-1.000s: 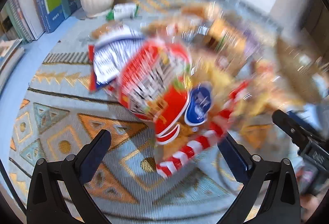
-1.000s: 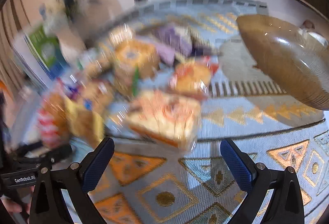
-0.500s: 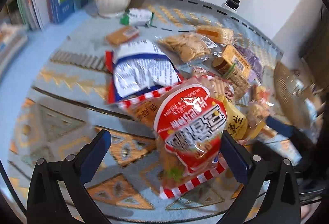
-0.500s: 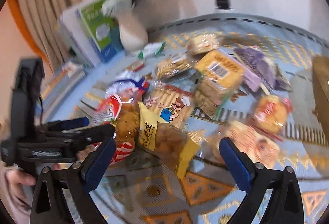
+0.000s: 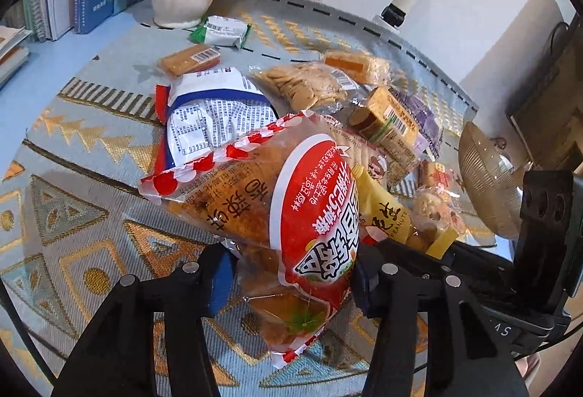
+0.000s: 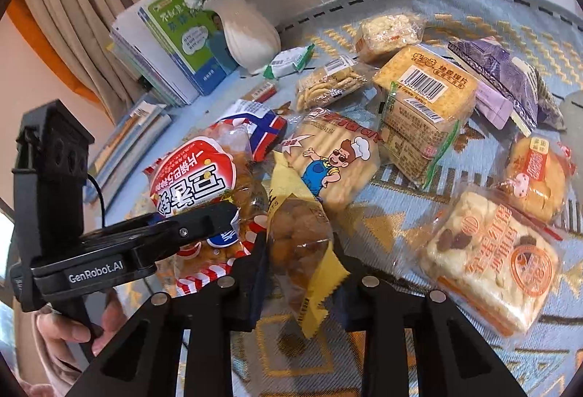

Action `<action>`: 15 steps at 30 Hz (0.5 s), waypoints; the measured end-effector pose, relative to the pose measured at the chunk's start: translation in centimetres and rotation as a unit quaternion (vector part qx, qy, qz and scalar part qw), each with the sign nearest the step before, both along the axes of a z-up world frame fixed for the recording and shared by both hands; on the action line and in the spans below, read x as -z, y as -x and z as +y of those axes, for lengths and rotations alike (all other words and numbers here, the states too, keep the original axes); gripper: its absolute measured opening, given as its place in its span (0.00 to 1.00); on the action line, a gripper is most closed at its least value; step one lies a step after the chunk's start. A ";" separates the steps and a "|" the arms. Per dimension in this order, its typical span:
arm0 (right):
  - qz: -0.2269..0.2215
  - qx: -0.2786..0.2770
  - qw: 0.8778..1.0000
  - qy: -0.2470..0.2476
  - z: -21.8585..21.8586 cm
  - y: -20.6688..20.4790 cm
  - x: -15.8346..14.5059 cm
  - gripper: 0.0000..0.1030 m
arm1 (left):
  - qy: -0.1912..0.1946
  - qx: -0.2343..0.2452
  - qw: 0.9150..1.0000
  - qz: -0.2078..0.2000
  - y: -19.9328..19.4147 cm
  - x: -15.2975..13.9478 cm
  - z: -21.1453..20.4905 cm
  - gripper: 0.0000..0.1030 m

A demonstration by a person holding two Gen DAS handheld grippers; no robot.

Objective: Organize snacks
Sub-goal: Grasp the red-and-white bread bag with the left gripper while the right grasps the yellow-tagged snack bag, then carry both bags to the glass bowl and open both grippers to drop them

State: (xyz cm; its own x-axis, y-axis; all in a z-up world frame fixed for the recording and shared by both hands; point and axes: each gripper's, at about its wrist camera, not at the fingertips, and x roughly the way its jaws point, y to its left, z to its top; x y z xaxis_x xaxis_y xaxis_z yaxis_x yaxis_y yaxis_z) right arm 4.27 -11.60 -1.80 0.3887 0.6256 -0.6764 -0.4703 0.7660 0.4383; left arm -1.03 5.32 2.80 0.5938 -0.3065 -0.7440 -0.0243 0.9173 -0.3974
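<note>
My left gripper [image 5: 291,273] is shut on a red and white snack bag [image 5: 291,207], its fingers pinching the bag's near half; the bag also shows in the right wrist view [image 6: 204,185]. My right gripper [image 6: 300,269] is shut on a yellow peanut bag [image 6: 298,244], seen at the right in the left wrist view [image 5: 386,215]. The left gripper's body [image 6: 109,251] sits just left of the peanut bag. Both bags lie among several snack packs on a patterned mat [image 5: 73,215].
Around lie a cartoon-chef biscuit pack [image 6: 335,160], a tan cracker pack [image 6: 422,113], purple packs [image 6: 510,80], a nut cake [image 6: 492,258], and a blue-white bag [image 5: 215,116]. A white vase [image 6: 247,32] and books [image 6: 175,47] stand behind. A ribbed brown bowl [image 5: 488,185] sits right.
Both grippers have moved in onto the pile and closed: the left on the red and white bag, the right on the yellow peanut bag. Earlier both were open.
</note>
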 end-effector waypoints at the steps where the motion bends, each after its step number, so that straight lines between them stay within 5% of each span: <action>1: 0.000 0.001 1.000 -0.008 -0.2 0.2 -0.2 0.27 | -0.006 -0.003 1.000 -0.002 0.0 -0.2 0.1 0.48; 7: 0.017 0.017 0.996 -0.081 -2.4 0.8 -0.3 0.27 | -0.032 -0.016 0.999 -0.016 0.7 -2.0 0.6 0.47; 15: 0.004 0.037 0.994 -0.105 -4.5 1.6 -2.0 0.27 | -0.035 -0.022 0.999 -0.014 0.4 -4.5 -0.5 0.47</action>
